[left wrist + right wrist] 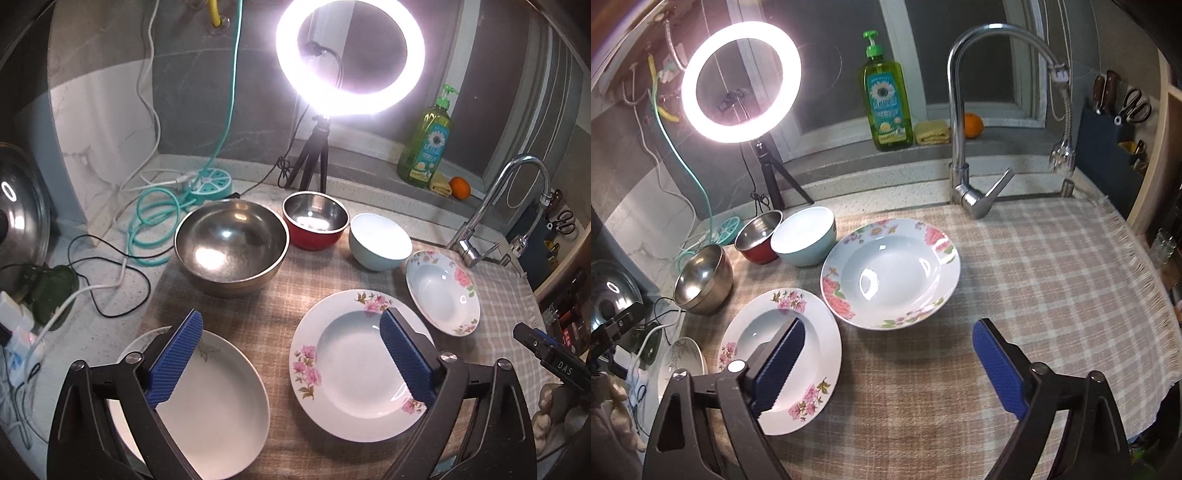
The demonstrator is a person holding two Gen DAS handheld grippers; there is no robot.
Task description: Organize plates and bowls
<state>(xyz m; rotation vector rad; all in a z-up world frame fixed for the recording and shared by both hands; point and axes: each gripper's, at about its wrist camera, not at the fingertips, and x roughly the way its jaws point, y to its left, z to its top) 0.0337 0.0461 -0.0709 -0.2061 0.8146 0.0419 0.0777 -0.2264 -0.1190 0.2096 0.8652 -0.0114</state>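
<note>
Left gripper [291, 350] jaws spread wide, holding nothing, hovering above the checked cloth [280, 295] between two plates. Right gripper [888, 360] also wide open and empty, over bare cloth near the desk's right side.

Nearest in the left wrist view: plain white plate [207, 402] with a faint grey leaf print, lower left, its left rim hanging off the cloth edge onto the speckled desk [110, 295]. Just beside it to the right, apart, the pink-flower plate [354, 365]; a strip of cloth shows between the two rims. Further right, small gap, the deep rose-rim plate [443, 291], tilted in this view, near the cloth's fringed right edge.

Right wrist view: wide bare cloth right of the rose-rim plate out to the fringe; nothing stands there.

Next row back, three bowls: big steel bowl [231, 247] on the cloth's left edge, red bowl [316, 221] with steel inside just beside it, pale blue bowl [380, 242] right of that. Red and blue look touching in the right wrist view; cannot tell for sure.

Left of the cloth: loose cables [110, 273], teal power hub [212, 182], pot lid [22, 214] at the far left edge.

Behind: ring light [351, 55] on a tripod, faucet [967, 122] at the cloth's back edge, soap bottle [886, 96] and an orange [973, 125] on the sill.
</note>
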